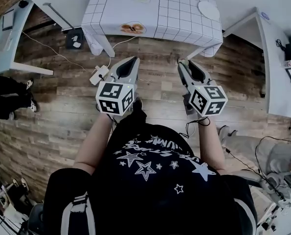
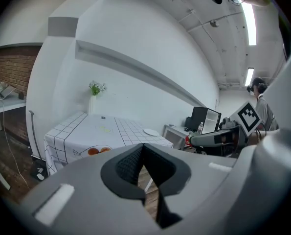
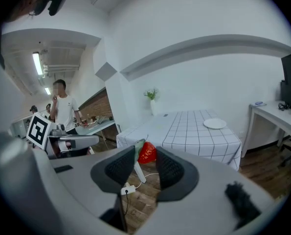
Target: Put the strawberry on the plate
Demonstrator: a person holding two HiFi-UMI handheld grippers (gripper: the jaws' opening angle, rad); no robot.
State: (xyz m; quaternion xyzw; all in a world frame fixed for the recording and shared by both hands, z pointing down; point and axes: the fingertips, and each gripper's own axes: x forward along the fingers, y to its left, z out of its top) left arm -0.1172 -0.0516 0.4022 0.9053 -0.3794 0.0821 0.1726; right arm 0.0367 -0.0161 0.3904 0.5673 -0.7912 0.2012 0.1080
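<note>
A red strawberry (image 3: 146, 152) with a green leaf is held between the pads of my right gripper (image 3: 145, 160), which is shut on it. It hangs over the wooden floor, short of the table. In the head view only a green bit of the strawberry (image 1: 182, 61) shows at the right gripper (image 1: 183, 63) tip. The white plate (image 1: 208, 10) lies on the far right of the checked tablecloth (image 1: 174, 13), and the plate (image 3: 215, 124) is bare. My left gripper (image 1: 133, 60) is also short of the table; its jaws (image 2: 143, 147) are shut with nothing between them.
A vase of flowers (image 3: 151, 102) stands at the table's far edge, and an orange picture (image 1: 132, 28) lies near its front edge. A white power strip (image 1: 100, 74) and cables lie on the floor. Desks flank both sides. A person (image 3: 64, 111) stands at the left.
</note>
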